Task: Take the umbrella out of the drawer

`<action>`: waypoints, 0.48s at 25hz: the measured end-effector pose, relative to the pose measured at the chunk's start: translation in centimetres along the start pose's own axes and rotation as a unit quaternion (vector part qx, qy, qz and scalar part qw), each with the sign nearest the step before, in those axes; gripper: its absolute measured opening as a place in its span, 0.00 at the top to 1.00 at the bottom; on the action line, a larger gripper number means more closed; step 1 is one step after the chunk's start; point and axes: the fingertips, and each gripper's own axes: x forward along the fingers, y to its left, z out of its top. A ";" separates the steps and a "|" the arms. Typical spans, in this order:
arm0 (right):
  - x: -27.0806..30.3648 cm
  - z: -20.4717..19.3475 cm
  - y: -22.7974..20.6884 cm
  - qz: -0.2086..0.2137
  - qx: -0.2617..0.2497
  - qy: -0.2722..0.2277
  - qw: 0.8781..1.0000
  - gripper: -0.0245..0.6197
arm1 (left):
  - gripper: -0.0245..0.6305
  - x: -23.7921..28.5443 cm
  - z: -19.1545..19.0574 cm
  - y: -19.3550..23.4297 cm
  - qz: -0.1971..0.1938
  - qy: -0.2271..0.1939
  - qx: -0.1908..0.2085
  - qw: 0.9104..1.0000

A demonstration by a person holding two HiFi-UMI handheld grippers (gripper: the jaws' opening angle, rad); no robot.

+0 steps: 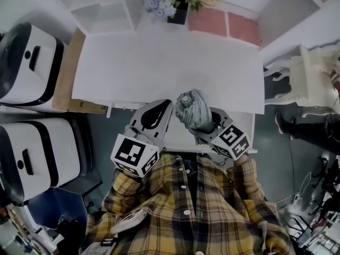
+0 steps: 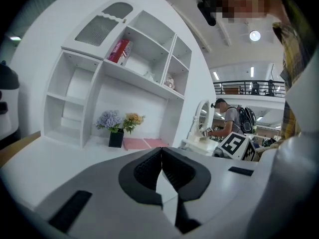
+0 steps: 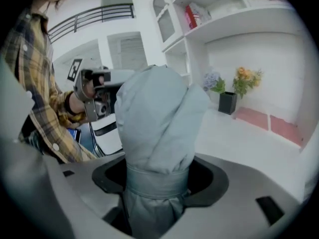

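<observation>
A folded grey umbrella [image 1: 192,108] stands upright above the desk's front edge, and my right gripper [image 1: 204,127] is shut on it. In the right gripper view the umbrella [image 3: 154,118] fills the centre, its strap band clamped between the jaws of the right gripper [image 3: 157,182]. Just left of the umbrella, my left gripper [image 1: 168,107] is shut with nothing in it. In the left gripper view the left gripper's [image 2: 160,153] jaws meet at the tips. The open white drawer [image 1: 245,142] shows below the desk edge, under the right gripper.
The white desk [image 1: 159,62] has a shelf hutch [image 2: 124,68] at the back, a black vase of flowers [image 1: 178,9] and two pink pads [image 1: 226,24]. Two white-and-black bins [image 1: 29,68] stand at the left. A white chair [image 1: 303,78] stands at the right.
</observation>
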 end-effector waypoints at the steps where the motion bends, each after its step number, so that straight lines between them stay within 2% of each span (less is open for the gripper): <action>1: -0.6 0.9 0.0 -0.003 0.007 -0.017 1.000 0.47 | 0.93 0.1 0.1 0.0 -0.004 0.000 0.001 1.000; 6: -3.6 4.7 -0.3 -0.030 0.020 -0.106 0.994 0.47 | 0.93 1.1 0.3 -0.9 -0.032 0.006 0.001 0.999; 12: -6.7 7.5 -0.8 -0.067 0.038 -0.200 0.977 0.47 | 0.93 2.5 0.8 -2.9 -0.074 0.016 0.027 0.997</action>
